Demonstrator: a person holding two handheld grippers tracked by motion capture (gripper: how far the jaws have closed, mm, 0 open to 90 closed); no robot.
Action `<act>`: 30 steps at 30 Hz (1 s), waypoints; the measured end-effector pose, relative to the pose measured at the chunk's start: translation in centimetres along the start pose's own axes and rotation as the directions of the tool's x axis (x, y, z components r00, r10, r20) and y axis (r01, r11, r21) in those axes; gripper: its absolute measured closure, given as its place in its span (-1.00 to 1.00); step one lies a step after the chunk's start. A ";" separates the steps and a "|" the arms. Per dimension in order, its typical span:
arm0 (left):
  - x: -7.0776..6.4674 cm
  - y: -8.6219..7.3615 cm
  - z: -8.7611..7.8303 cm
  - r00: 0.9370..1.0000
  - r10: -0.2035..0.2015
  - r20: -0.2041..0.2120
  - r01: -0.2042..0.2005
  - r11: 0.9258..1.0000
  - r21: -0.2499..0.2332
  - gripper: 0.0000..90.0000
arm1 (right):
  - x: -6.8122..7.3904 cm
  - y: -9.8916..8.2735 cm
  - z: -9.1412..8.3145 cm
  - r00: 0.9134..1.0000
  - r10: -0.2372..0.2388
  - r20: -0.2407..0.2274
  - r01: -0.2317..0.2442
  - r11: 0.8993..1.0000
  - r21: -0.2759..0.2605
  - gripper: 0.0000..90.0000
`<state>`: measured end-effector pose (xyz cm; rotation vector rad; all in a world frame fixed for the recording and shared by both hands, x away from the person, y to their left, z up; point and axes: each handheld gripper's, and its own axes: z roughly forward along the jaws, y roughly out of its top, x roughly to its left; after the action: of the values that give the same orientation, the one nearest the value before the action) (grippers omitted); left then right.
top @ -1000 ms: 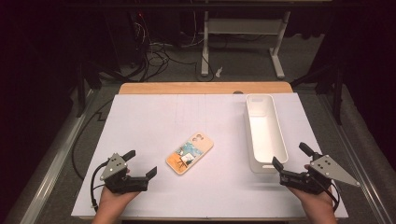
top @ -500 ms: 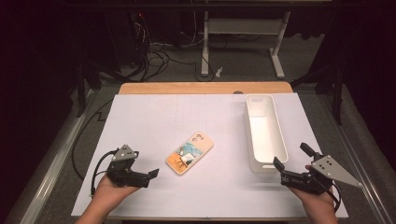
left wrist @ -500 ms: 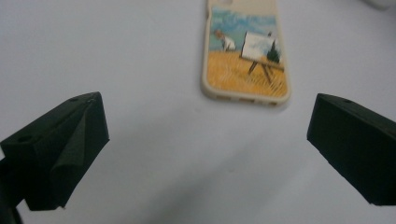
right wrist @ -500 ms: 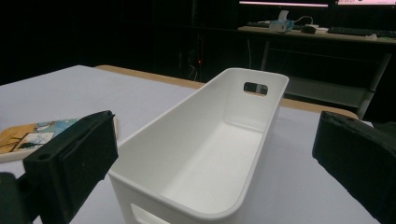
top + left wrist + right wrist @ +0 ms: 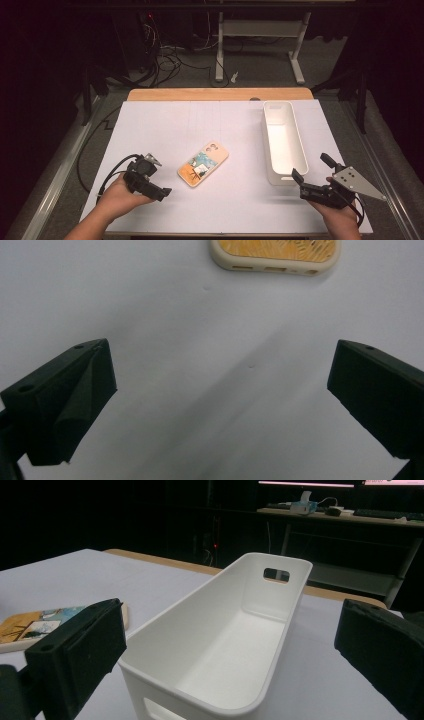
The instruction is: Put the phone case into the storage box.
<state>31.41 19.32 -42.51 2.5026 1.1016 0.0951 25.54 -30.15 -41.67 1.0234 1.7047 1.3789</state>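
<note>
The phone case (image 5: 203, 163) lies flat mid-desk, left of the empty white bin (image 5: 283, 141). The left tool (image 5: 159, 190), spread wide, is lined up toward it; the right tool (image 5: 311, 176) waits spread by the bin's near end. Next, I judge, the left must advance and straddle the case's edge.

Bright overhead light on white table (image 5: 210, 125), dark surroundings, soft shadows, slightly blurred close views

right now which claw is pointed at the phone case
The left claw: its open jaws aim toward the phone case, whose orange end shows just ahead in the left gripper view. The right claw faces the white bin instead.
</note>
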 end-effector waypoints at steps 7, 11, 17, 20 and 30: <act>-0.5 2.0 0.4 1.000 0.013 0.007 -0.013 1.000 0.010 -1.00 | 0.0 0.0 0.0 1.000 0.001 -0.002 -0.001 1.000 0.000 -0.99; -0.8 3.4 1.1 1.000 0.020 0.012 -0.020 1.000 0.013 -1.00 | 0.1 0.1 0.0 1.000 0.000 -0.004 0.000 1.000 -0.002 -0.99; -1.7 5.5 2.0 0.998 0.053 0.016 -0.053 0.998 0.024 -1.00 | 0.0 0.0 0.0 1.000 0.003 -0.004 -0.003 1.000 -0.003 -0.99; -2.0 6.5 2.4 0.997 0.068 0.024 -0.068 0.997 0.028 -1.00 | 0.0 0.0 0.0 1.000 0.001 -0.005 -0.001 1.000 -0.002 -0.99; -2.7 9.9 4.5 0.995 0.097 0.031 -0.098 0.994 0.050 -1.00 | -0.1 0.0 0.0 1.000 0.001 -0.007 -0.001 1.000 -0.003 -0.99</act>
<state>37.37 9.88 -42.51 2.5953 0.9823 0.0588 25.54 -30.24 -41.63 1.0188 1.7064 1.3865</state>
